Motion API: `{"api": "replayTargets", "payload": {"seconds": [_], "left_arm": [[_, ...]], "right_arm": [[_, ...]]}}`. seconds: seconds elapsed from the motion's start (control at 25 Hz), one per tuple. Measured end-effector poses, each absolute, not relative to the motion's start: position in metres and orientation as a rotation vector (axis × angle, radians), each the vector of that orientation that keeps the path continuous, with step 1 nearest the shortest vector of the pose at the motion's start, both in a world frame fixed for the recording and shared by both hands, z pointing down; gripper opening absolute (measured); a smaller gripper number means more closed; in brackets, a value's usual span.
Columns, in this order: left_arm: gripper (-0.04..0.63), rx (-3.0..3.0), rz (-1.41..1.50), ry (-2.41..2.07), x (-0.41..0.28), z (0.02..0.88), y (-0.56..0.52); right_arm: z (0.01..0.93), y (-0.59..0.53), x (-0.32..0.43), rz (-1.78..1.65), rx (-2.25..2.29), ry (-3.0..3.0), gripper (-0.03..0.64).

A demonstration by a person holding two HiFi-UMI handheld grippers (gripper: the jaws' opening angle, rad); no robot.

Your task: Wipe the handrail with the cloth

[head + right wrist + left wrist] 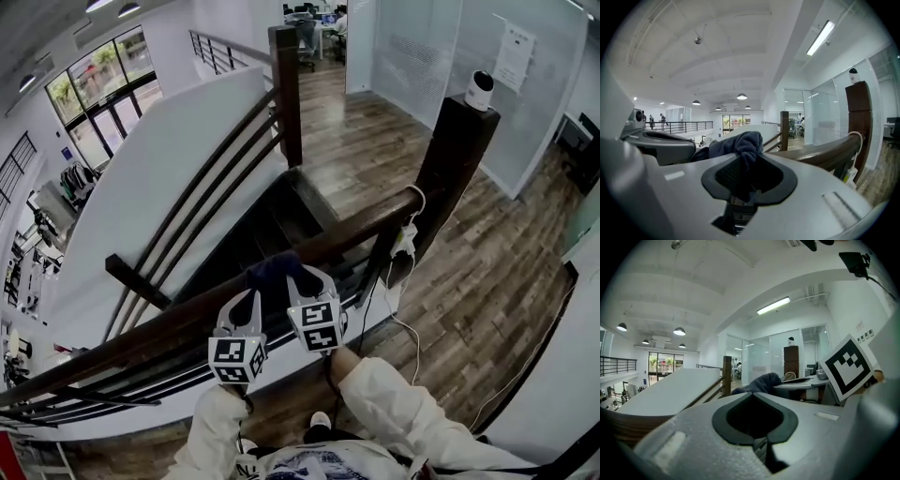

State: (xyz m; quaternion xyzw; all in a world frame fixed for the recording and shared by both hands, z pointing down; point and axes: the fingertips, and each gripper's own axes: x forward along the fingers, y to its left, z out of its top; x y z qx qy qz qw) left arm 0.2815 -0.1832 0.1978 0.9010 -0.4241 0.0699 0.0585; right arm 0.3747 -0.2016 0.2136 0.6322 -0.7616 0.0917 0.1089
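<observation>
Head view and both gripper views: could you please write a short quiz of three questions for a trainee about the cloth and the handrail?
1. True or false: the cloth hangs clear of the handrail.
2. The handrail is: A glass, B dark wood, C white plastic.
3. Fill in: the cloth sits between the jaws of the ___ gripper.
Key: 1 false, it lies on the rail; 2 B; 3 right, the right gripper is shut on it.
</observation>
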Motion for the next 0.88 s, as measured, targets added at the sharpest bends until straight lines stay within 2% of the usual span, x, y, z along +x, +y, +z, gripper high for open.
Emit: {"api": "replayTargets", "payload": {"seconds": [0.56,0.88], "left_arm": [[0.0,2.851,0.167,-0.981,0.416,0.185,-0.195],[0.0,2.894,0.143,-0.891,0.461,0.171,-0.196]], "right_arm": [[0.215,-0.22,0.526,0.326,2.184,-2.013,0.08],[0.21,-0.237,0.612,0.302,2.329,-1.851,0.078]]}}
